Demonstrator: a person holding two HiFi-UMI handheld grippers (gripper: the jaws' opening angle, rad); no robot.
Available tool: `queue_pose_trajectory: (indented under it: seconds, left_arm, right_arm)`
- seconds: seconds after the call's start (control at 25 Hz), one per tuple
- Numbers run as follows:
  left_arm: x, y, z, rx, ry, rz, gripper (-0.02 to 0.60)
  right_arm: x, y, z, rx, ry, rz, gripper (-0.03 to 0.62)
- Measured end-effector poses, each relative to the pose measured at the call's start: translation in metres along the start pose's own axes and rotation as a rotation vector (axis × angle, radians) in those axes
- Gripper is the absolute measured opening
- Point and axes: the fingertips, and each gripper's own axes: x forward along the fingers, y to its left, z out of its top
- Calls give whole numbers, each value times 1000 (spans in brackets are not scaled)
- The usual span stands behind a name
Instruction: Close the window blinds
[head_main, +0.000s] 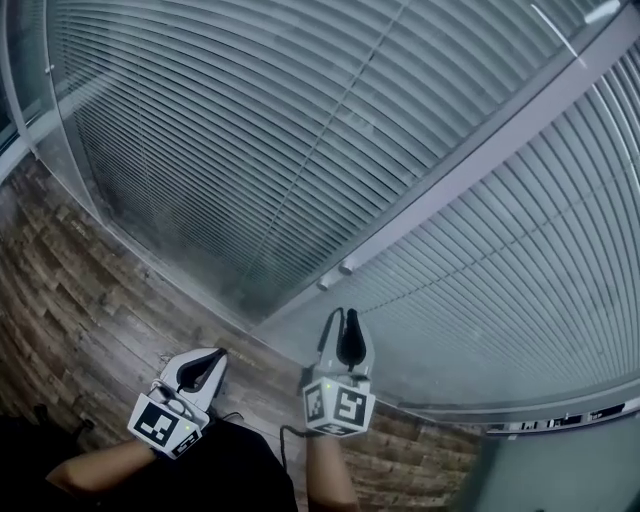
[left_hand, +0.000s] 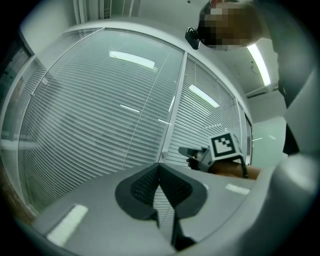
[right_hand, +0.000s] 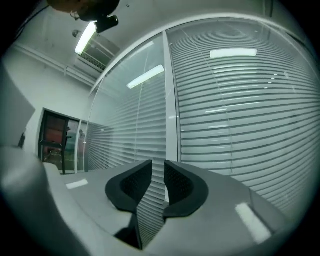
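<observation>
The blinds (head_main: 250, 140) are hanging fully down in two window panels, one on each side of a pale post (head_main: 470, 165), straight ahead of both hands. The left tongs (head_main: 213, 354) are pointing at the left panel's lower edge, tips pressing together on nothing. The right tongs (head_main: 343, 316) are aiming near the foot of the post, jaws standing slightly apart and empty. Wood-look floor (head_main: 90, 320) is running along below
</observation>
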Motion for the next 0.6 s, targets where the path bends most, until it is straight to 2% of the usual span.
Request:
queue_pose_trajectory:
  seconds: [0.12, 0.36, 0.6]
  left_arm:
    - [4, -8, 0, 5, 3, -21, 2]
    - [11, -32, -3, 27, 27, -81, 2]
    - [19, -56, -6, 62, 32, -148, 2]
  right_arm:
    - [-51, 2, -15, 6, 26, -22, 5]
    - [-117, 17, -40, -21, 94, -37, 2]
    - [-131, 16, -32, -101, 62, -63, 0]
